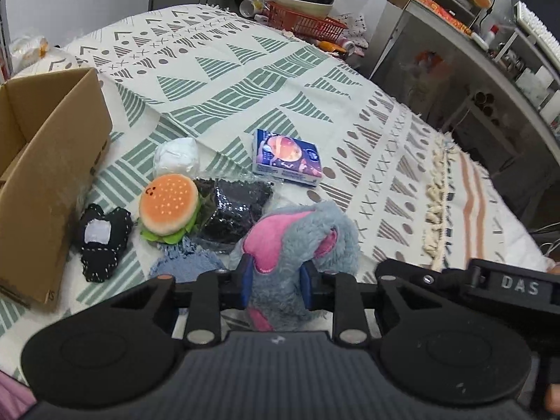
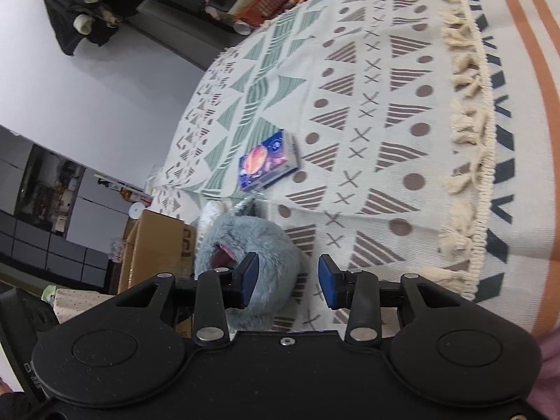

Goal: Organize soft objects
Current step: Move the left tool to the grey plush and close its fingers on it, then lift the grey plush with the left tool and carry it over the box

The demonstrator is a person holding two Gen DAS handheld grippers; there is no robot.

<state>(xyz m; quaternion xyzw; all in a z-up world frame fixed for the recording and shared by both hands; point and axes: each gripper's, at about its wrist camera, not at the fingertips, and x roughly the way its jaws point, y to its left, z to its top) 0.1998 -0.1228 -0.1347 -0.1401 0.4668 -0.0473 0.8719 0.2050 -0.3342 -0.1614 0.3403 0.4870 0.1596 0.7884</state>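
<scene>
Soft toys lie clustered on the patterned bedspread (image 1: pixel 315 80) just to the right of an open cardboard box (image 1: pixel 52 161), and the one in hand is a grey-and-pink plush toy (image 1: pixel 297 241) at the near edge of the cluster. The left tongs (image 1: pixel 276 287) are clenched on that plush toy, its fur bulging between the two blue pads, so the step in hand looks like the pick-up of this piece for transfer. The right tongs (image 2: pixel 288 280) are released, jaws standing apart with nothing between them; in the right wrist view they sit just beside the plush, over bare bedspread. Further left in the cluster are a burger plush (image 1: pixel 169 206), a black stitched pouch (image 1: pixel 101 241) close against the box wall, a white bundle (image 1: pixel 176 155) beyond the burger, a dark sequinned item in clear wrap (image 1: pixel 234 210) and a blue knitted cloth (image 1: pixel 189 262) partly under the others. A blue printed carton (image 1: pixel 287 157) lies apart, to the far right of the group. My judgement is that the box is the likely destination, so the next move calls for lifting the plush clear of its neighbours, carrying it left over the box's near wall and opening only once it is above the inside. Since the plush is floppy, a trailing limb could catch the burger or the box rim.
</scene>
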